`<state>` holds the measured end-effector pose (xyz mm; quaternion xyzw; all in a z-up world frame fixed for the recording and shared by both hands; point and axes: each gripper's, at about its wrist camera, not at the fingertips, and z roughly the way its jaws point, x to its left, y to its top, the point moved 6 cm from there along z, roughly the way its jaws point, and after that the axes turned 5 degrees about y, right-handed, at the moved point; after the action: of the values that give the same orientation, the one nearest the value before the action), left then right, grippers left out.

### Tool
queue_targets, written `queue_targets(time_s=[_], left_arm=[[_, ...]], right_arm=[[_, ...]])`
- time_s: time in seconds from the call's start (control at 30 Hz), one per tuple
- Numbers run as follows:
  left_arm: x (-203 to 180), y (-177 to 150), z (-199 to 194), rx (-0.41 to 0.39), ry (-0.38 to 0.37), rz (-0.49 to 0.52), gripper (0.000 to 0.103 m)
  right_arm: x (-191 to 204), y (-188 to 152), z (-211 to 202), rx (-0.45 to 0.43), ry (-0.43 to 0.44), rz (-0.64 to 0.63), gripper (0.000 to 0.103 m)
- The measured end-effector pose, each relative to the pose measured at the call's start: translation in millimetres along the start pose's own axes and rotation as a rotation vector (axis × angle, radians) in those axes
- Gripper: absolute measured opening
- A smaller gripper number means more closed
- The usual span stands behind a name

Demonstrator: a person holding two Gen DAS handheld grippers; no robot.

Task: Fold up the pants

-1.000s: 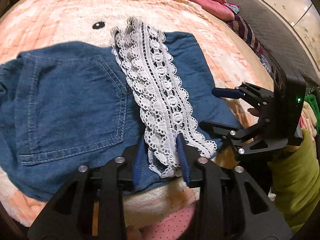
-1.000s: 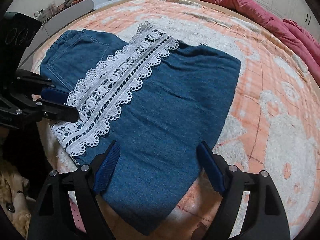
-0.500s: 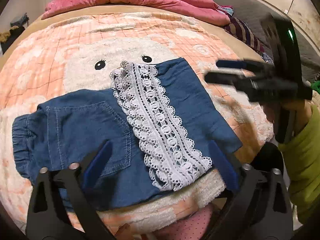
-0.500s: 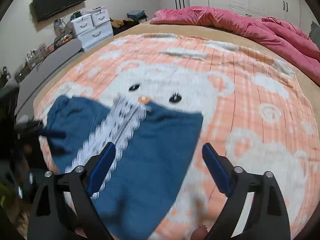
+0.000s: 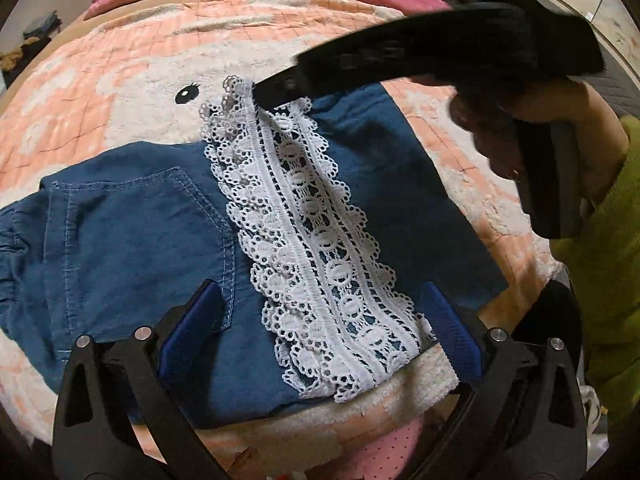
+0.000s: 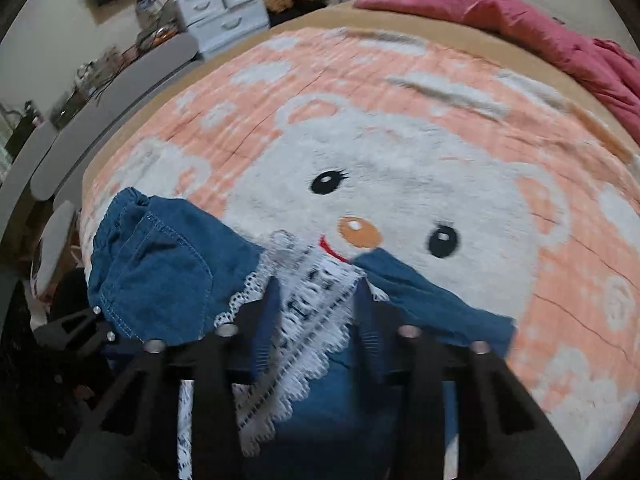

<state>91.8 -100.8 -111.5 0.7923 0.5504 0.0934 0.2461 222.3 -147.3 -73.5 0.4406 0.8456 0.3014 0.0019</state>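
Blue denim pants [image 5: 132,236] with a white lace hem [image 5: 316,248] lie folded on the bed, the lace band across the middle. My left gripper [image 5: 320,316] is open and empty, hovering over the near end of the lace. My right gripper [image 6: 316,300] is partly closed, its jaws standing either side of the lace's far end [image 6: 308,280] without clamping it. In the left wrist view the right gripper [image 5: 272,92] reaches in from the right over that far end. The back pocket [image 6: 160,264] faces up.
The pants rest on a peach and white bear-face blanket [image 6: 400,160]. A pink quilt [image 6: 520,28] is bunched at the far side. White drawers [image 6: 220,20] and a grey bench [image 6: 100,92] stand beyond the bed's left edge. A green sleeve [image 5: 600,280] is at the right.
My left gripper opened, let go of the lace and pulled back. My right gripper swung over to the far end of the lace and narrowed its jaws around it.
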Motion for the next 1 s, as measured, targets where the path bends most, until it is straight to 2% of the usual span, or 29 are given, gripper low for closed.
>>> queue_targets(time_s=[0.07,0.3,0.5,0.57,0.6,0.77,1.0], left_arm=[[0.3,-0.1,2.6,0.004,-0.003,0.006,0.094],[5.7,-6.7,17.2,0.017,0.045,0.018,0.094],[9.3,-6.6,6.2,-0.001,0.037,0.01,0.094],[14.2,-6.4,-3.2,-0.02,0.047,0.011,0.094],[19.0,-5.8,-10.6,-0.032,0.056,0.003,0.094],[42.9,-7.5,-40.7,-0.084,0.102,-0.034,0.094],[93.0,-23.9,-76.1,-0.119,0.168,-0.131,0.094]], right_arm=[[-0.3,2.7,9.3,0.019,0.002,-0.005,0.02],[-8.5,5.0,39.9,0.074,-0.025,0.015,0.019],[-2.6,10.0,24.0,0.039,-0.015,0.011,0.021],[3.5,14.7,12.4,0.008,-0.009,-0.008,0.03],[9.6,18.7,4.3,-0.013,-0.006,-0.024,0.037],[33.5,31.0,-5.5,-0.029,-0.001,-0.081,0.044],[68.8,44.1,8.1,-0.017,0.022,-0.135,0.055]])
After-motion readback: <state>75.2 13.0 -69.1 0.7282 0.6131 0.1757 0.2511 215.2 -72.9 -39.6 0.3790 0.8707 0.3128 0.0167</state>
